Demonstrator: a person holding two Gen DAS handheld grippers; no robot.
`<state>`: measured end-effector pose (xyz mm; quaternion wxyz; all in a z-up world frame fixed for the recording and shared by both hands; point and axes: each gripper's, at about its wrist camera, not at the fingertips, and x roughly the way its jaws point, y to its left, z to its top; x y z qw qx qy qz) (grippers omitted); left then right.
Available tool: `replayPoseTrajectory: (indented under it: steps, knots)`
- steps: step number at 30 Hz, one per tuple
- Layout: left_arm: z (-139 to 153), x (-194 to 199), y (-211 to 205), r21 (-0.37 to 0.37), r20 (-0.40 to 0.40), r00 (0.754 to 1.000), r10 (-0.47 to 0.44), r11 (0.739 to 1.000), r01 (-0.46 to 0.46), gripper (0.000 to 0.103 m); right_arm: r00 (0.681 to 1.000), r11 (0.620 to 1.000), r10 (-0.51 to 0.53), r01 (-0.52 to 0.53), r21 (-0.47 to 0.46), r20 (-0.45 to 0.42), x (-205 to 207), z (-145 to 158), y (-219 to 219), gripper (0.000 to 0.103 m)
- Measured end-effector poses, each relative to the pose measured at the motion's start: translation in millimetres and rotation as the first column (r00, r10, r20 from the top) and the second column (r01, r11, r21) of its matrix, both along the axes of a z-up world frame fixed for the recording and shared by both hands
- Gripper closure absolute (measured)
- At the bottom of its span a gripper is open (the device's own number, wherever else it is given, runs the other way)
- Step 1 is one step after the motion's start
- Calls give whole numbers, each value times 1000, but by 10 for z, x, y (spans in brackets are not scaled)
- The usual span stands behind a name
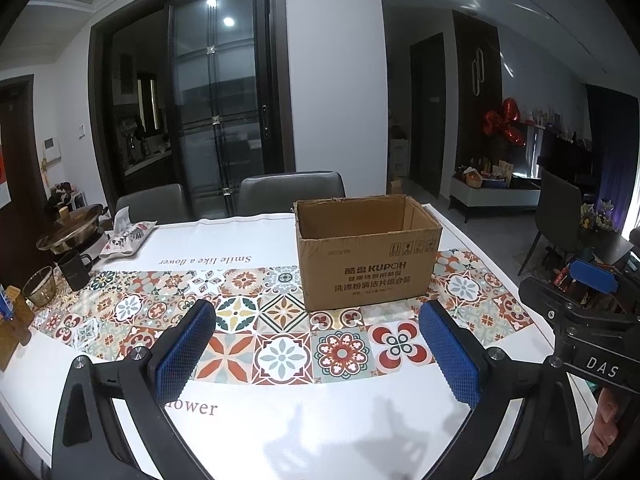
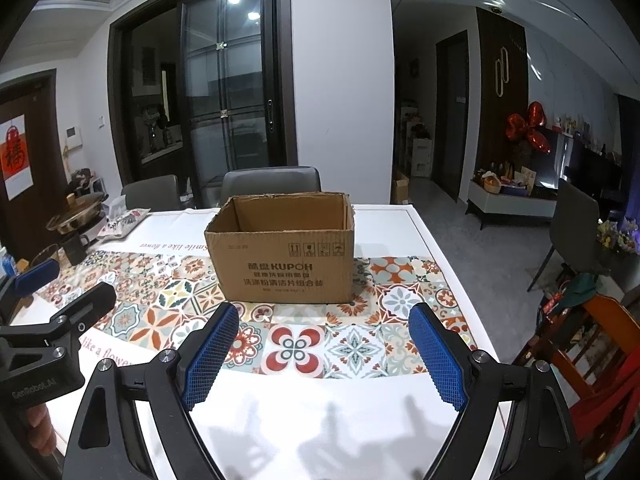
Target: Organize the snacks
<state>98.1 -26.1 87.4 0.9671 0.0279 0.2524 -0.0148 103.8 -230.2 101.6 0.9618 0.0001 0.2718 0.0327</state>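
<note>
Hovering above the near edge of the patterned tablecloth (image 1: 248, 344), the left gripper (image 1: 316, 344) and right gripper (image 2: 324, 348) both gape wide, holding nothing. An open-topped KUPOH cardboard box (image 2: 282, 258) stands upright farther back, mid-table.

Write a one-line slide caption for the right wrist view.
Open right gripper hovers over the tile-patterned tablecloth, facing an open brown cardboard box; left gripper at frame edge.

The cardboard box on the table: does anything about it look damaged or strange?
Yes. The cardboard box has no top flaps, and its upper rim is ragged, as if torn off. It stands upright on the tablecloth, open, and its visible interior looks empty.
</note>
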Motion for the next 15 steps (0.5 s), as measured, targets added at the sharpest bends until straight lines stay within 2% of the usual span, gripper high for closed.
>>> replayPoseTrajectory:
  steps: [15]
  knots:
    - [-42,32,39,-17,-15,1000,2,1000,-2,0,1000,1000,-2,2,-8,-14,15,-53,-4,15]
